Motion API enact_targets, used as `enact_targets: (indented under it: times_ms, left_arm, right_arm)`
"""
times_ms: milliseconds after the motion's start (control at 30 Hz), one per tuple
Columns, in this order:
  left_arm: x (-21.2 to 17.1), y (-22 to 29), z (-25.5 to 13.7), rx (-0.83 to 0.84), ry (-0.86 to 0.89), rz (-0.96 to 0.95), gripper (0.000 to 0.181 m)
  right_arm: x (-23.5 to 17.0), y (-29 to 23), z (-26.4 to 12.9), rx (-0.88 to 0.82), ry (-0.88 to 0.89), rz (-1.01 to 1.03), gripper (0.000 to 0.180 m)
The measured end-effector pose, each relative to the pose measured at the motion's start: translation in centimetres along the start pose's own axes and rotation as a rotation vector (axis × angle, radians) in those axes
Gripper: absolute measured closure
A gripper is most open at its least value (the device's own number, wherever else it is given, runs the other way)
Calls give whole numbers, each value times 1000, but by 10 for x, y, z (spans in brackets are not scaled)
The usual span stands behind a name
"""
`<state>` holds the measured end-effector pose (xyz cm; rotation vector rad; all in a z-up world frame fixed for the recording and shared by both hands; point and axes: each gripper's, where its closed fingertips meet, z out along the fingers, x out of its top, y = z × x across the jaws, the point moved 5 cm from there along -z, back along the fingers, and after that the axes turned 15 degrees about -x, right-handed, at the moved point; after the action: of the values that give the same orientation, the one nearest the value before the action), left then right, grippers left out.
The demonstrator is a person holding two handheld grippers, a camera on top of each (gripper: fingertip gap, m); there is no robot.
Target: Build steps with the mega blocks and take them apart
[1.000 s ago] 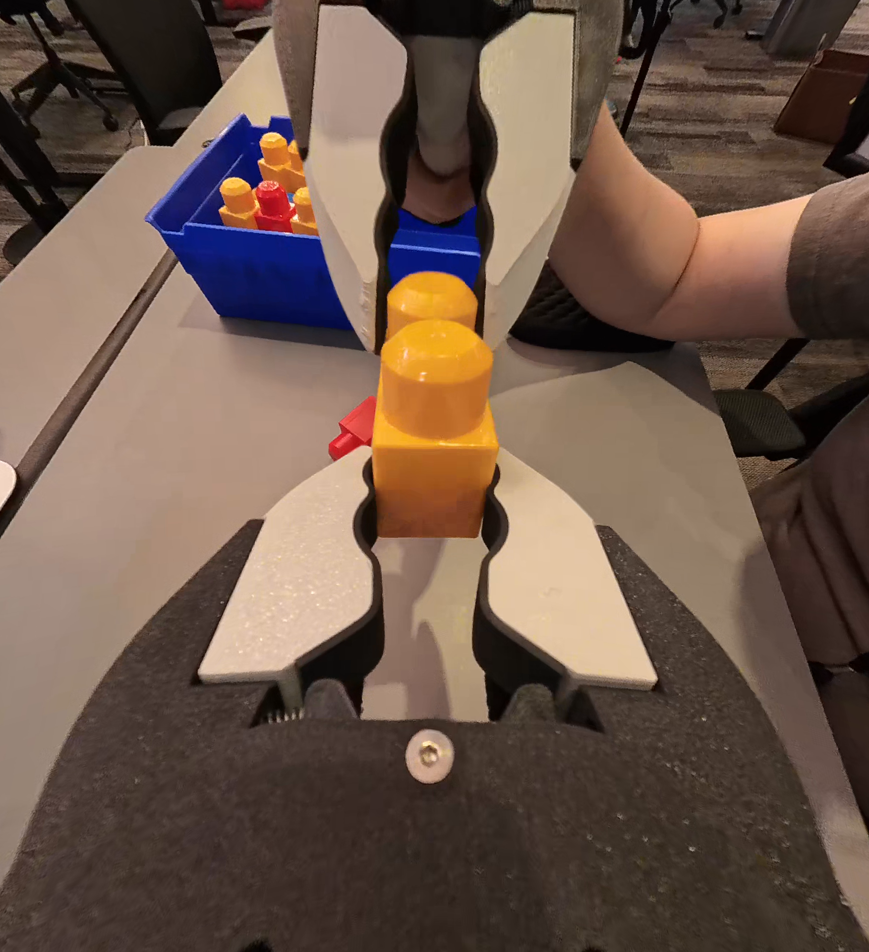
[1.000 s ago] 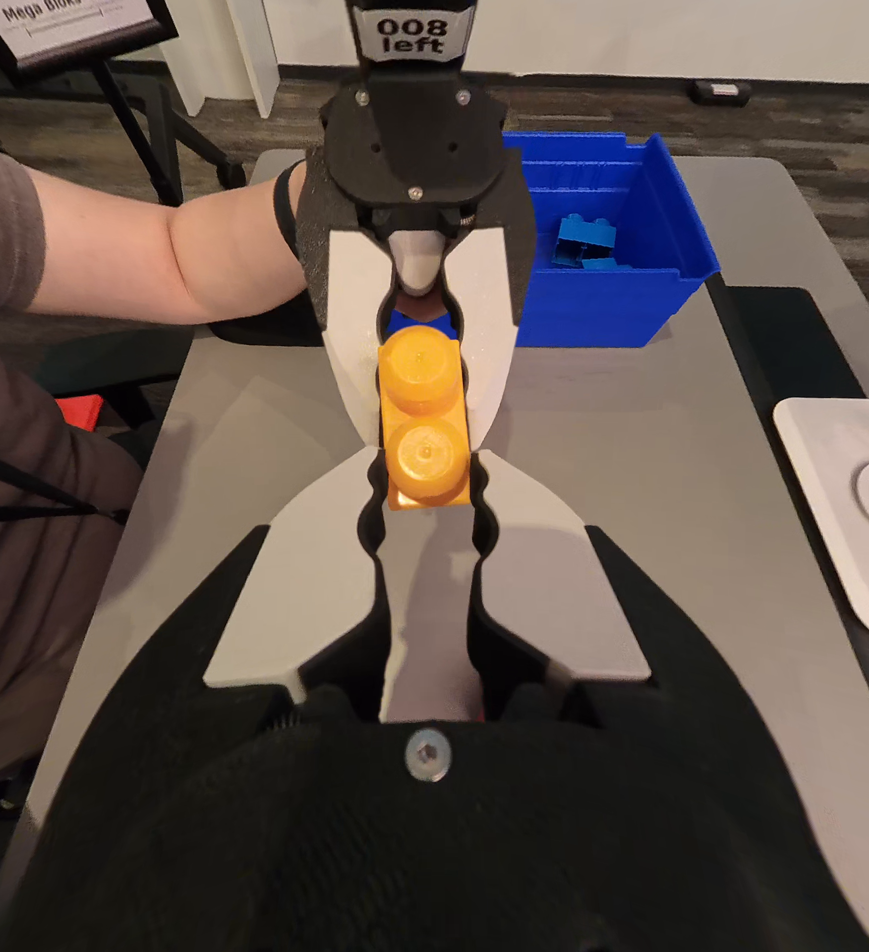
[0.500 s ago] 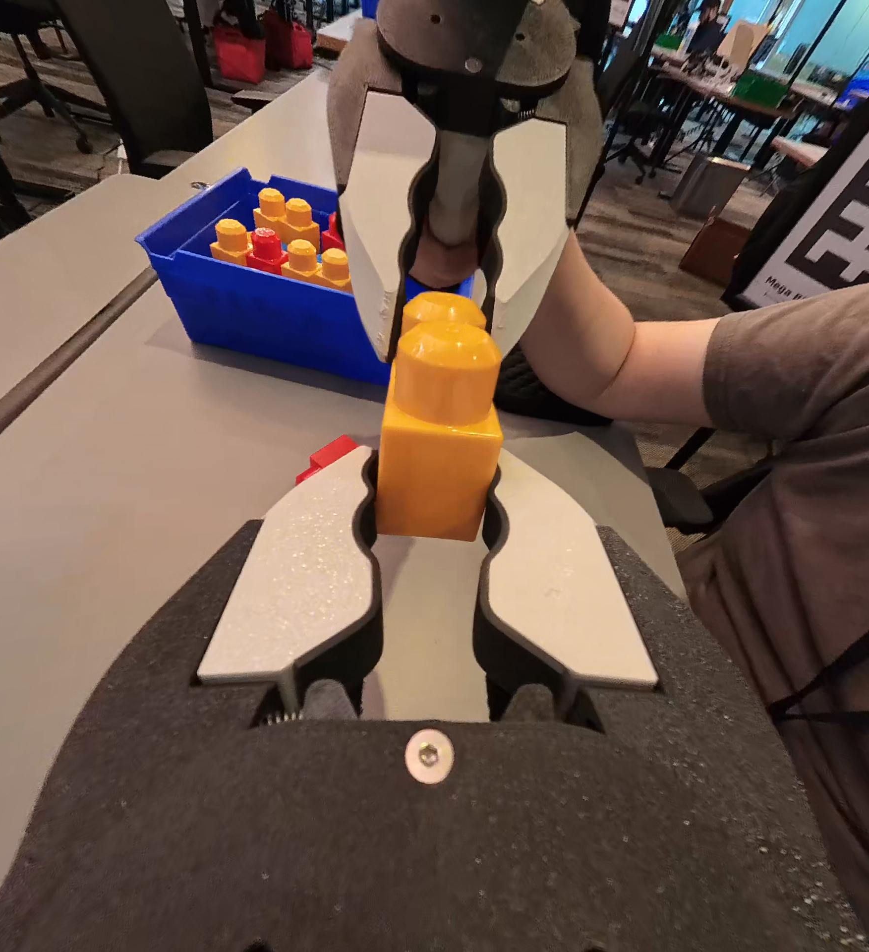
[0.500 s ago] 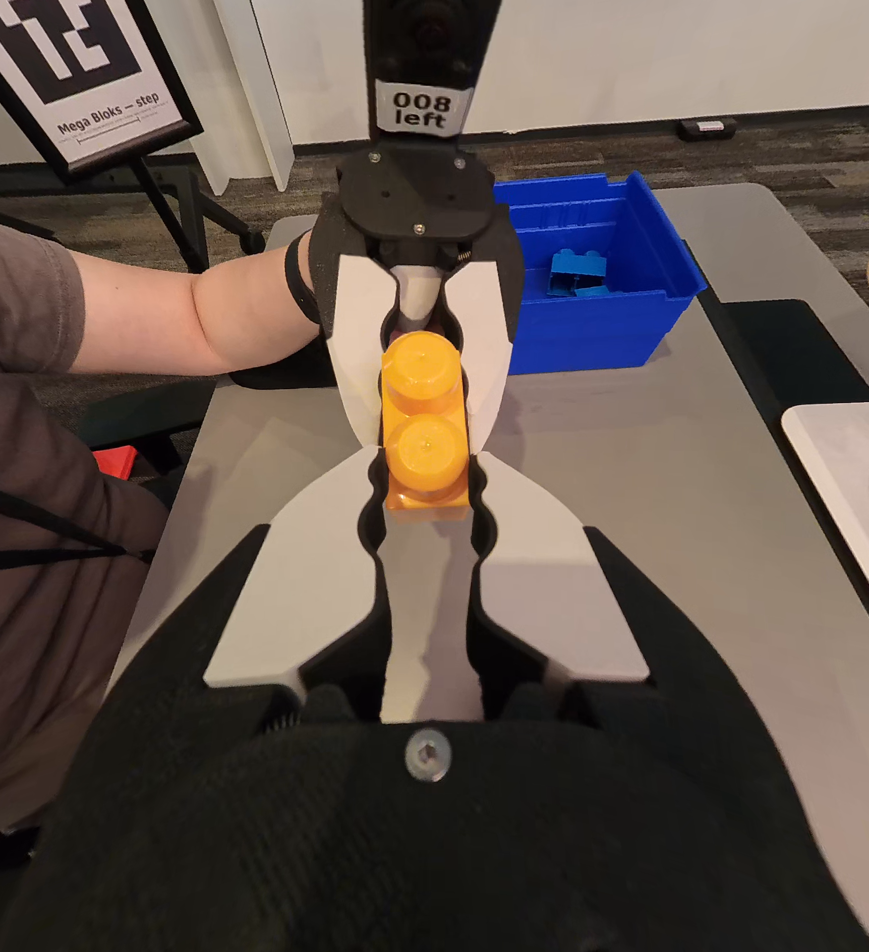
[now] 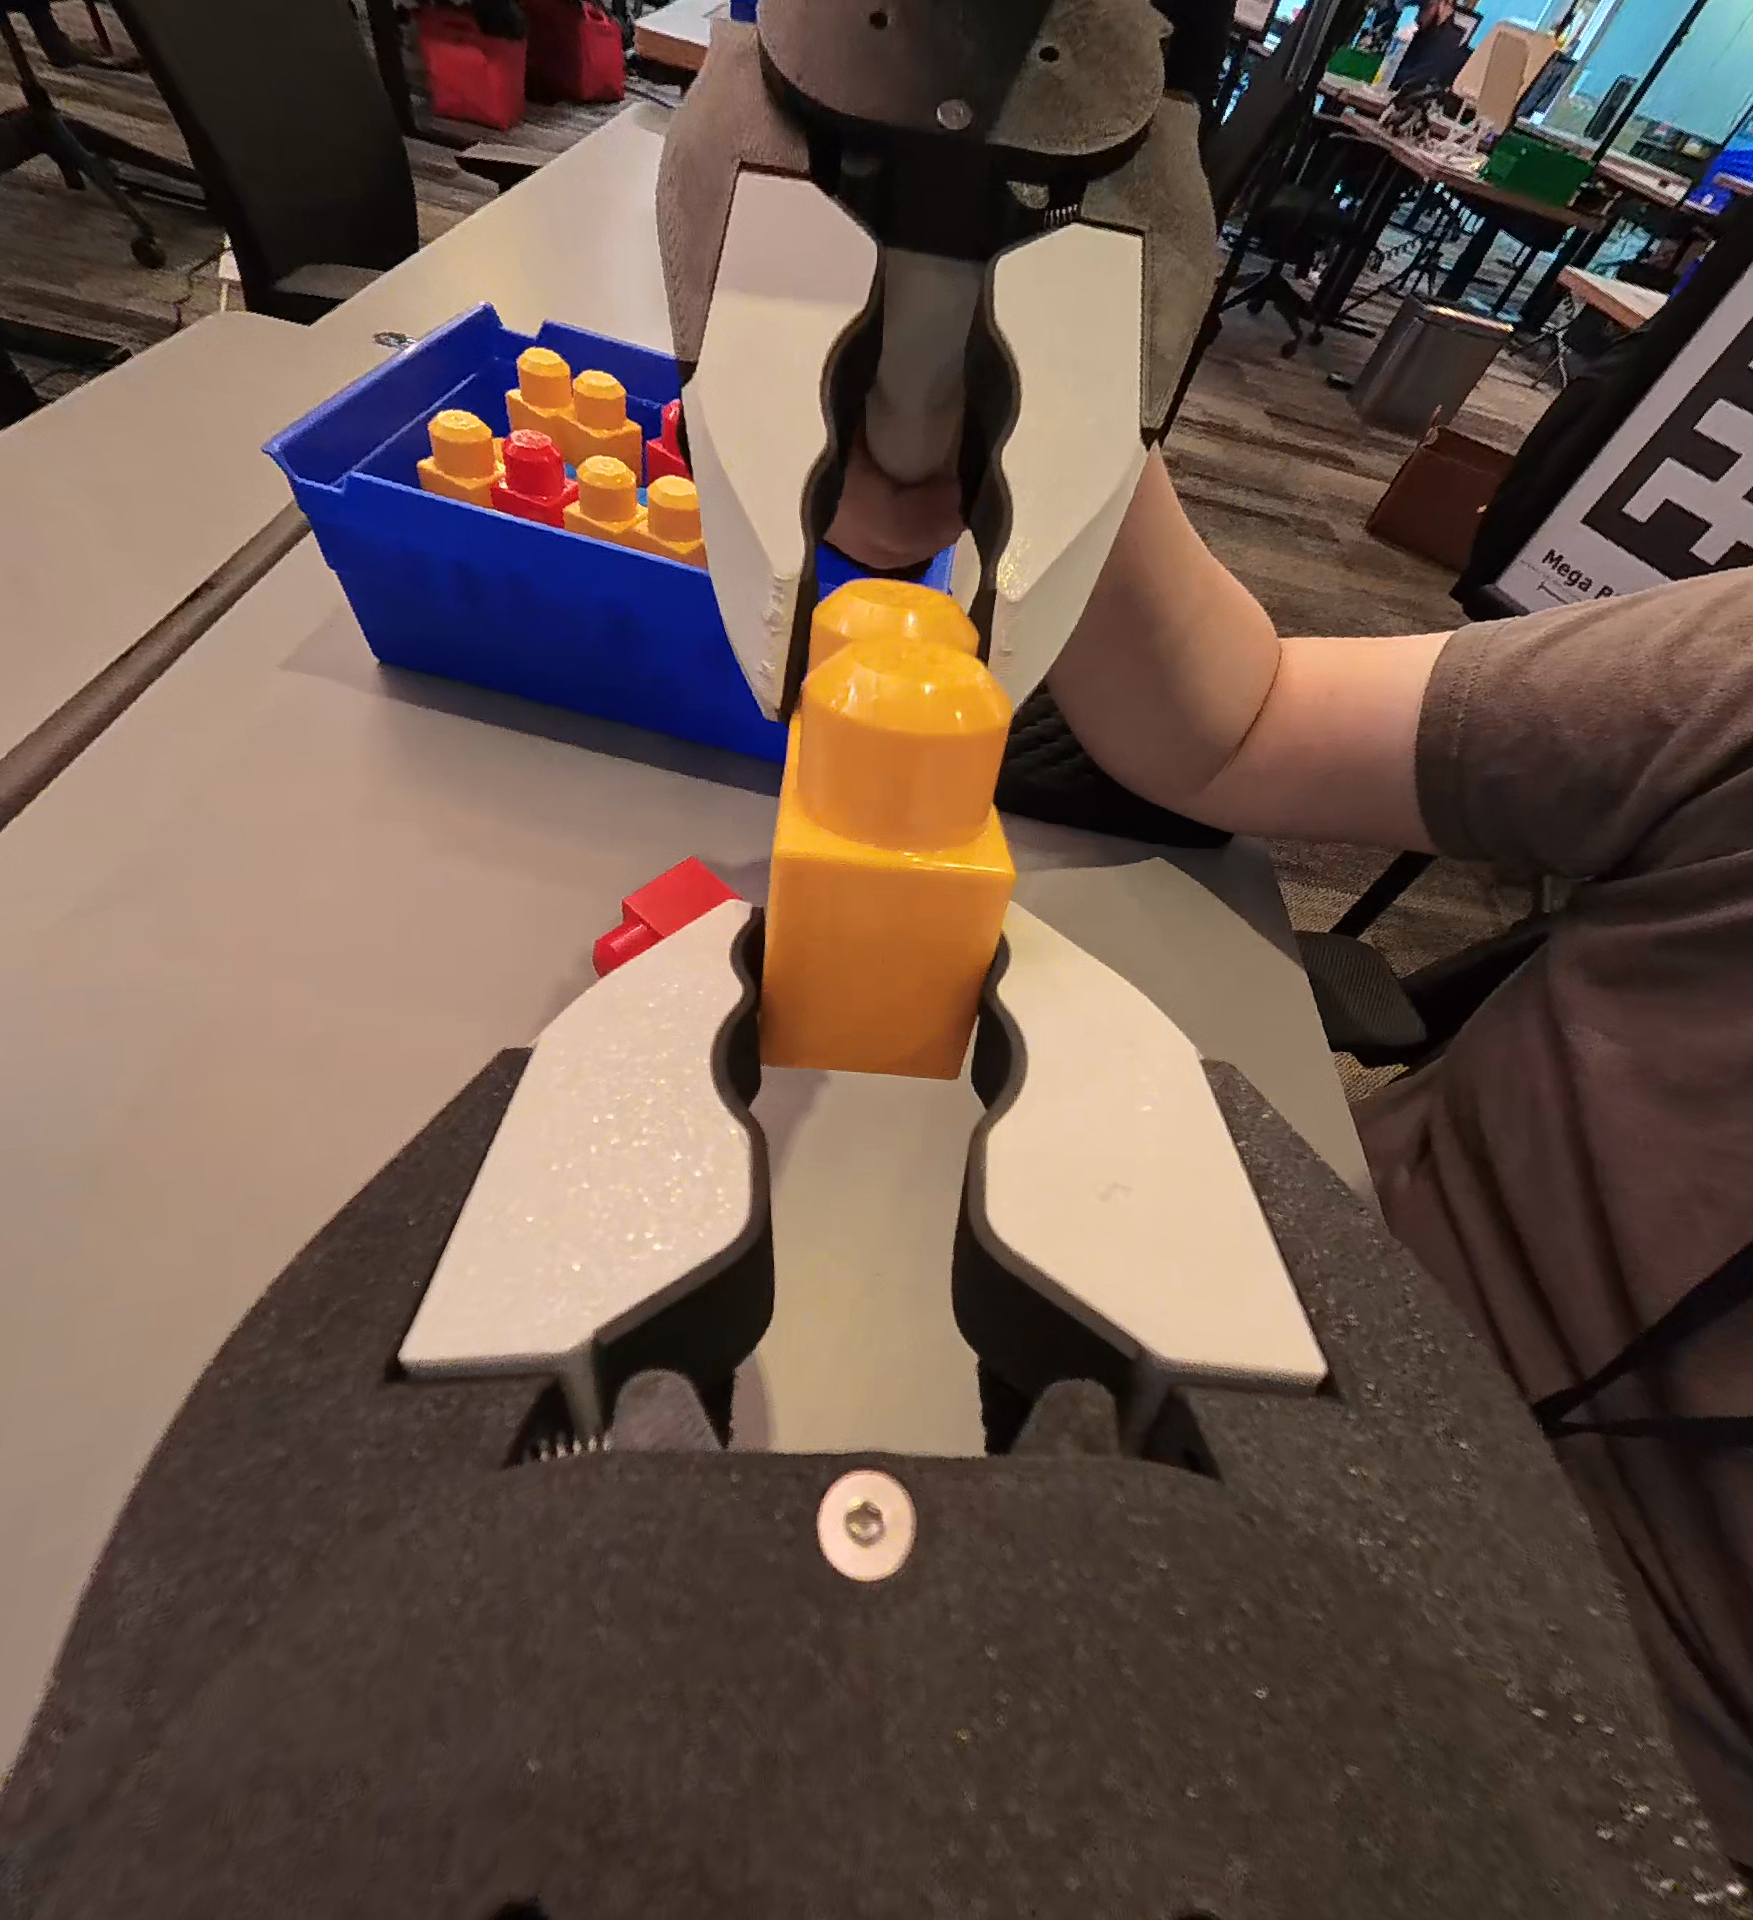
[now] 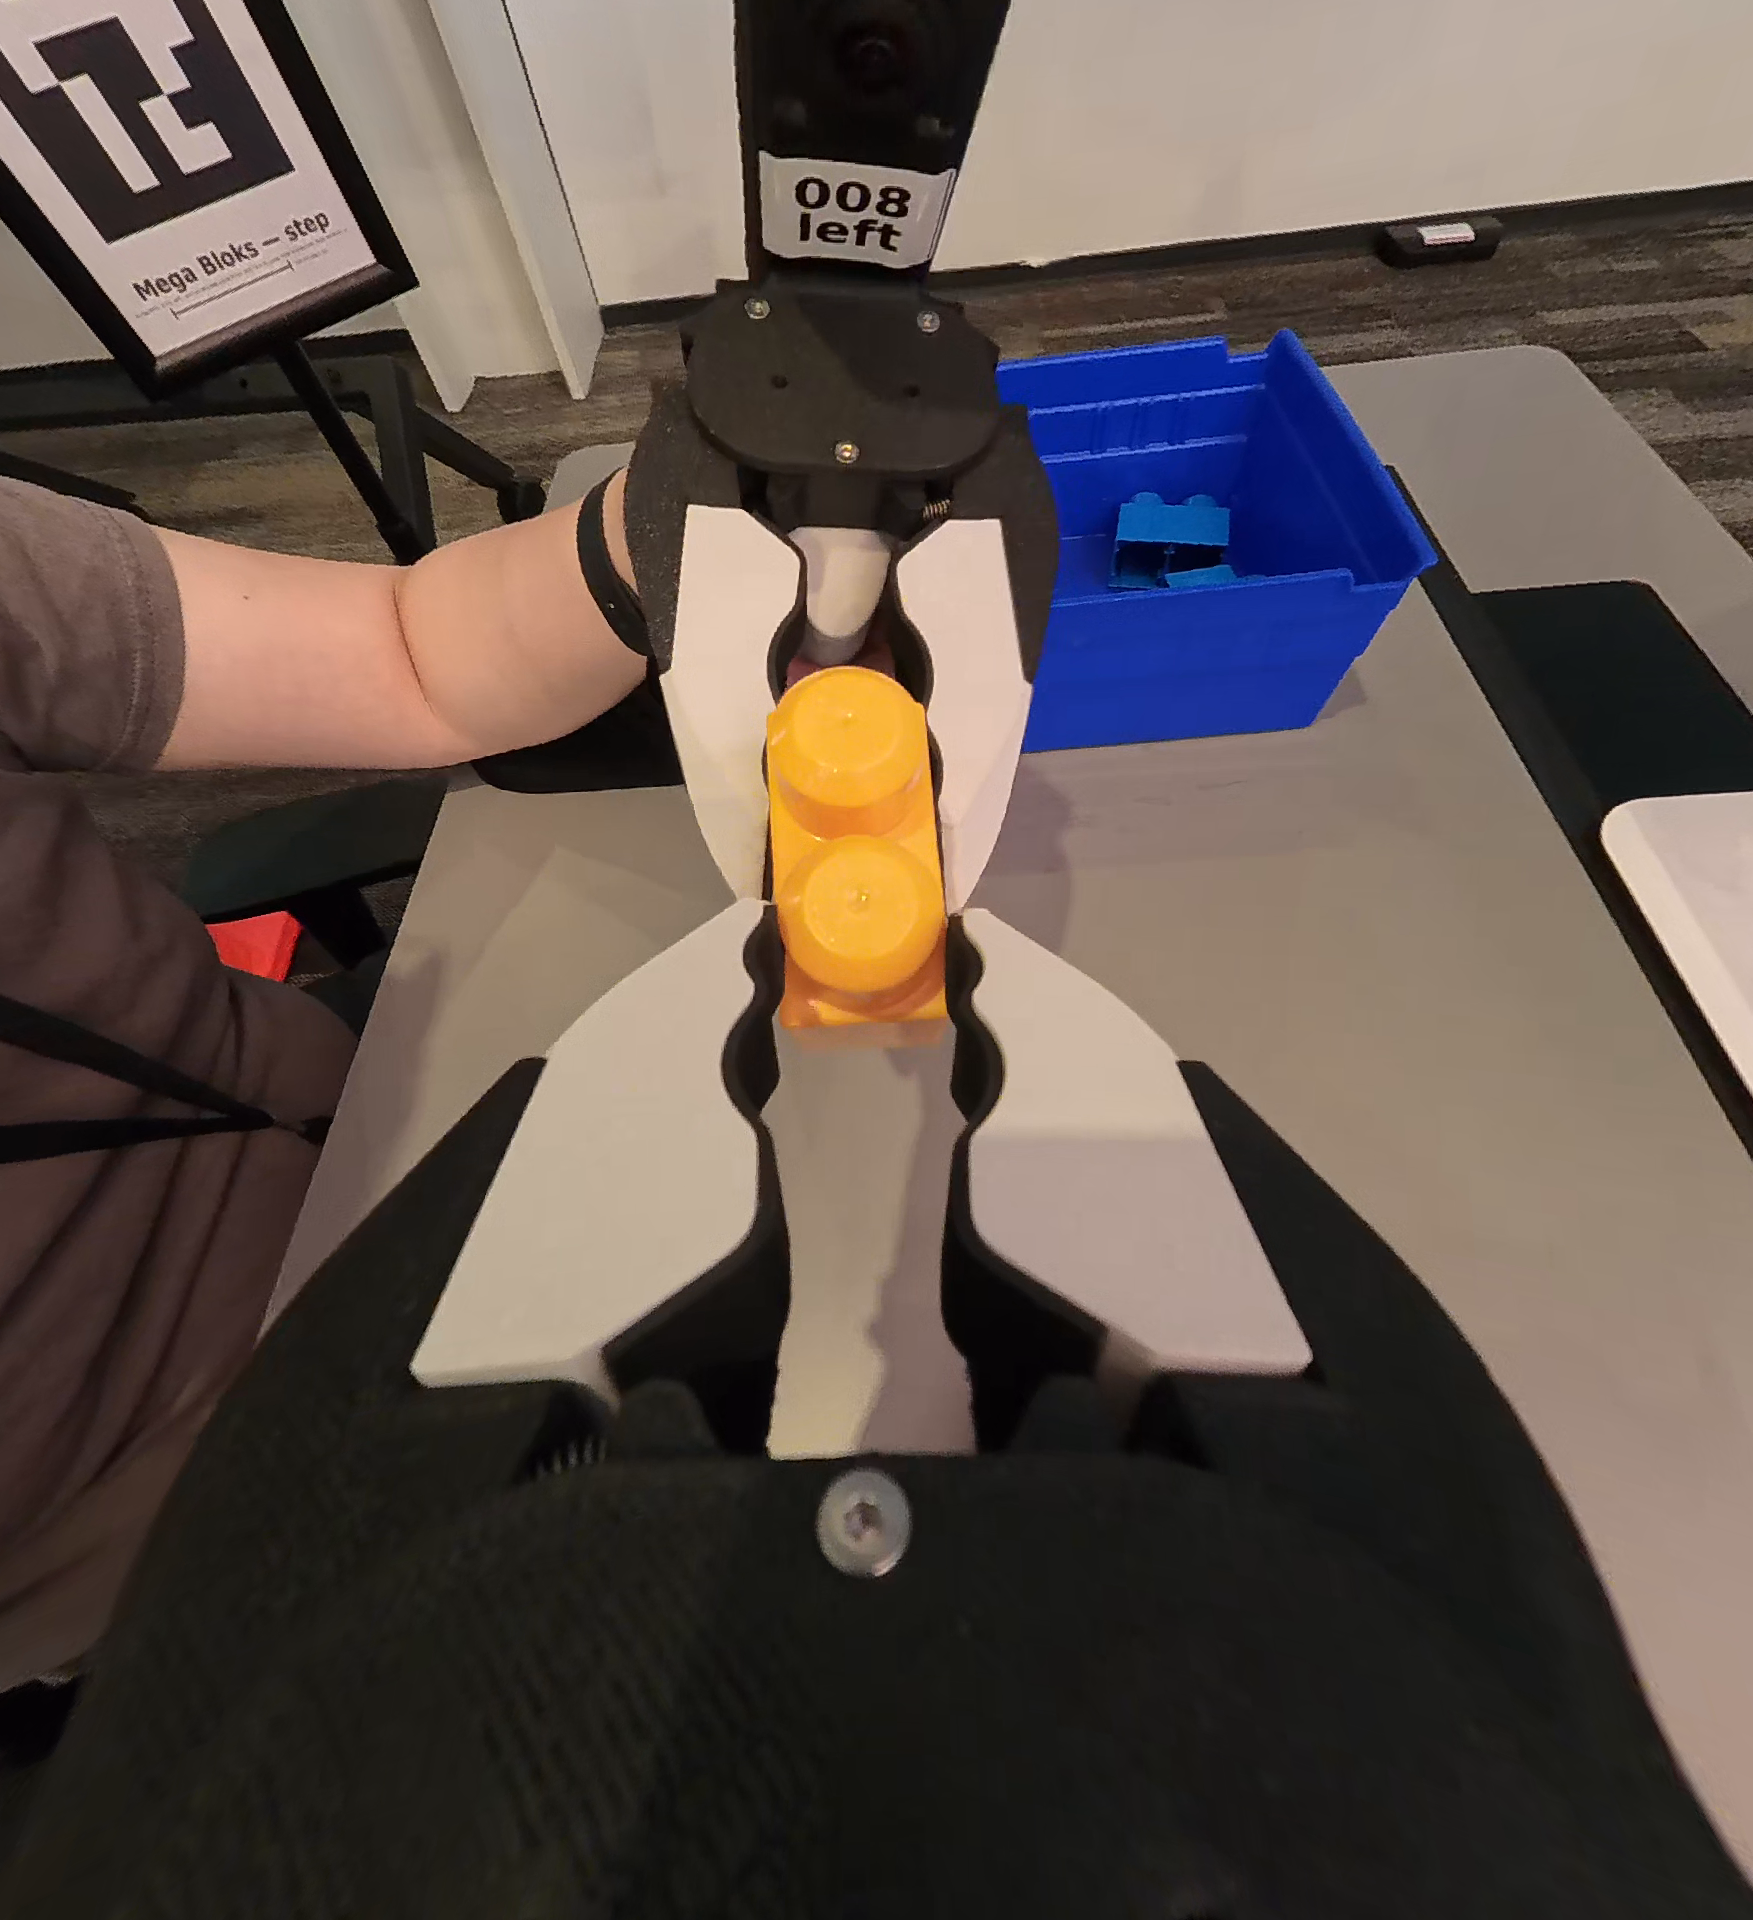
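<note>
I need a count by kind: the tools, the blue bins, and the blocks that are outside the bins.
Tools: 2 (left tool, right tool)
Blue bins: 2 (blue bin, second blue bin)
orange block: 1
red block: 1
Total: 6

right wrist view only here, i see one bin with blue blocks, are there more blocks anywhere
Observer: Yes. The left wrist view shows a second blue bin behind the right tool, holding orange and red blocks.
Operator: anything loose on the table
Observer: A red block lies on the table, just left of the left tool and partly hidden by its finger. It is close to the orange block that both tools grip.
</note>
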<state>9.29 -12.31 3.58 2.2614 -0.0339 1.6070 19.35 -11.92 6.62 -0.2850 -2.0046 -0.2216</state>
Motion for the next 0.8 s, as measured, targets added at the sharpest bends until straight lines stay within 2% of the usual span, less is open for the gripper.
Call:
enact_targets:
  times_ms: [267, 367, 433, 500, 567, 700, 800]
  left_arm:
    - [1, 0, 0, 0, 6, 1, 144]
    - [8, 2, -5, -43, 77, -24, 144]
    - [9, 0, -12, -50, 105, -46, 144]
    - [11, -4, -24, 4, 118, -38, 144]
    - [16, -4, -41, 61, 147, -21, 144]
    - [25, -2, -82, 236, 169, 31, 144]
    - [30, 6, -110, 318, 185, 64, 144]
  right_arm:
    - [1, 2, 0, 6, 23, 26, 149]
    - [11, 2, -5, -25, 110, -11, 149]
    - [17, 6, -12, -84, 166, -38, 144]
    - [13, 20, -19, -211, 142, -68, 141]
    - [-5, 35, -22, -293, -7, -63, 138]
    - [-76, 64, -9, -372, -512, 96, 129]
    - [-113, 76, 8, -400, -728, 148, 126]
